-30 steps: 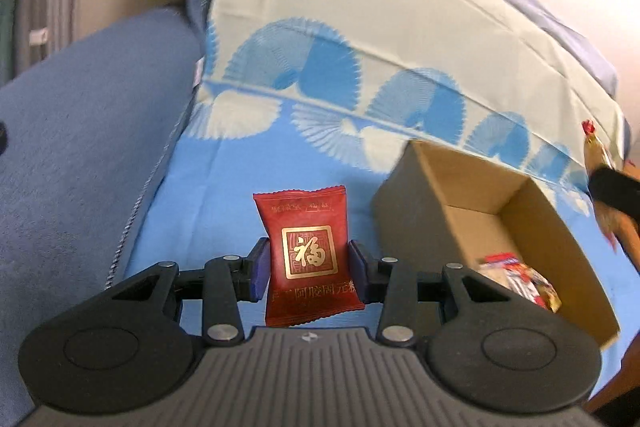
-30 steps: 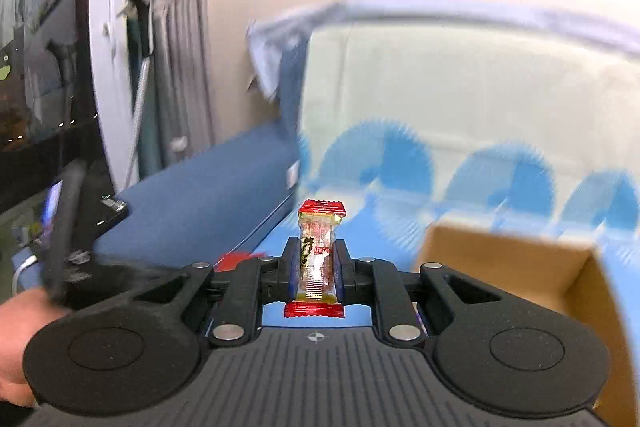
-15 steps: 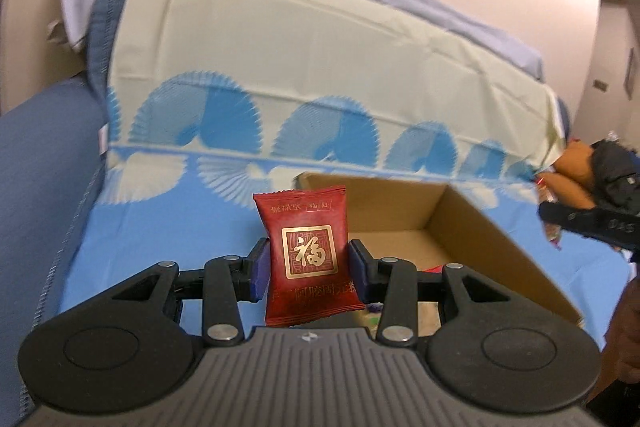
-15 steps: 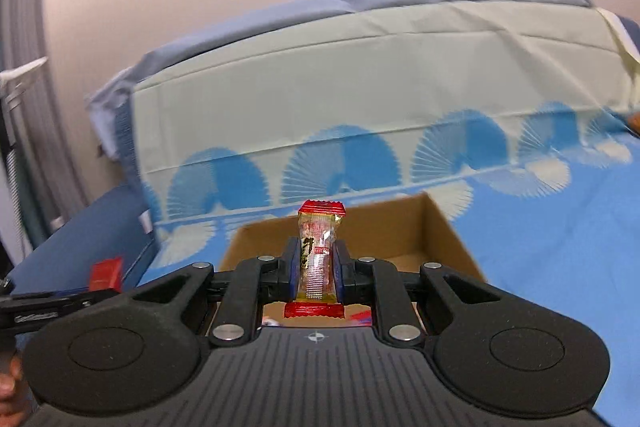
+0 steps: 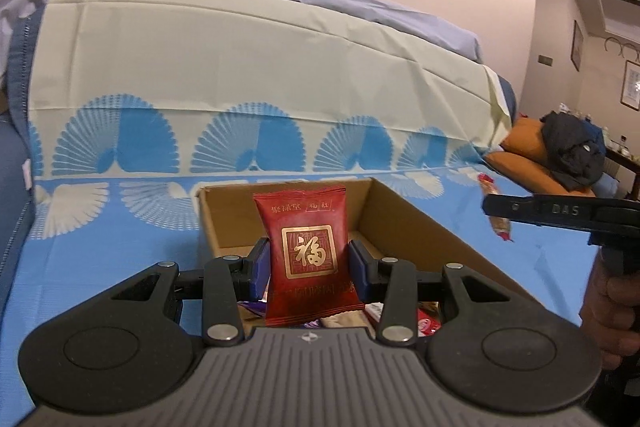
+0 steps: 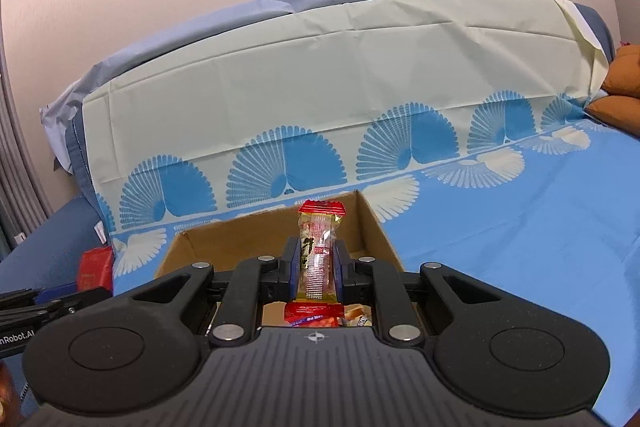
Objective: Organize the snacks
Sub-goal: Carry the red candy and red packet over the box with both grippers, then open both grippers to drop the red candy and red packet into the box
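My left gripper [image 5: 308, 267] clamps red packet [image 5: 306, 251] | right gripper [image 6: 316, 267] pinches clear candy bar [image 6: 318, 255] | both above cardboard box [image 5: 404, 215].

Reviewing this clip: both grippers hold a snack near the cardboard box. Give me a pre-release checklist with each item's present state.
1. Left gripper grips the red packet firmly, jaws pressed on both sides: ok.
2. Right gripper grips the slim clear-wrapped snack, upright between the jaws: ok.
3. Cardboard box open, no lid in the way: ok.
4. Room left inside; other snacks lie on the floor, back half bare: ok.
5. Each snack is truly above the opening, not short of the near wall: cannot tell.
6. Grippers are clear of each other; the right one shows off to the side in the left view: ok.
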A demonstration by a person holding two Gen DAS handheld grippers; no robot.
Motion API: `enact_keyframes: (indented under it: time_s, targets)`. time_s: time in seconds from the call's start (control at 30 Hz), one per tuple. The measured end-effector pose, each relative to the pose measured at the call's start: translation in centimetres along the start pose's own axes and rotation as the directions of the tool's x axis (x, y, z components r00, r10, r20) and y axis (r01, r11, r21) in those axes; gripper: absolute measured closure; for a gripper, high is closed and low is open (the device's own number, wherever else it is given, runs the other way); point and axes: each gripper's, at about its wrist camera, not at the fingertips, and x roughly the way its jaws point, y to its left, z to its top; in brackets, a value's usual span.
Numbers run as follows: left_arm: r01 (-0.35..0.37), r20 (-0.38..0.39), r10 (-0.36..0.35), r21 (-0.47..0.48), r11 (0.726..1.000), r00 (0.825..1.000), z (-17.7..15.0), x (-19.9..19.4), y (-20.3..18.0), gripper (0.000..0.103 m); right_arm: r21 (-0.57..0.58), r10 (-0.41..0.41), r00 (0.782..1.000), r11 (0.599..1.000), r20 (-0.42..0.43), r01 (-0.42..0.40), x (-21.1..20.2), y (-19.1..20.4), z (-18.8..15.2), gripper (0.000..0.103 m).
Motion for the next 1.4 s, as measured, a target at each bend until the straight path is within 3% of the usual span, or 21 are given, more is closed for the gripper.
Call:
enact_keyframes:
  time_s: [0.83,0.87,0.9,0.97,1.13,1.27,1.4]
  targets:
    - [0.075,-0.007,-0.075,-0.048,0.996,0.997,0.0,0.7,-0.2,0.057,-0.107,0.034,0.999,0.994,-0.025,-0.036,0.9,1.9,-0.4,0.085]
    - [0.087,-0.011,-0.087,-0.051,0.995,0.996,0.0,0.7,-0.2,0.054,-0.108,0.028,0.999,0.994,-0.03,-0.031,1.1,2.0,-0.5,0.079]
    - [0.089,-0.011,-0.089,-0.051,0.995,0.996,0.0,0.7,-0.2,0.041,-0.11,0.018,0.999,0.994,-0.038,-0.022,1.2,2.0,-0.5,0.06]
    - [0.074,0.004,-0.074,-0.045,0.996,0.997,0.0,0.5,-0.3,0.025,-0.107,-0.001,0.999,0.994,-0.033,-0.002,1.3,2.1,-0.5,0.042]
    - [0.071,0.032,-0.069,-0.05,0.996,0.997,0.1,-0.1,0.2,0.017,-0.107,-0.008,0.999,0.994,-0.04,0.003,1.4,2.2,-0.5,0.026]
    - [0.034,0.026,-0.033,-0.031,0.999,0.999,-0.2,-0.6,0.2,0.007,-0.132,-0.04,0.999,0.991,-0.032,0.035,1.2,2.7,-0.8,0.002]
    - [-0.041,0.037,0.04,0.022,0.999,0.999,-0.7,-1.5,-0.2,0.003,-0.163,-0.078,0.997,0.984,-0.013,0.075,0.7,3.0,-1.1,0.001]
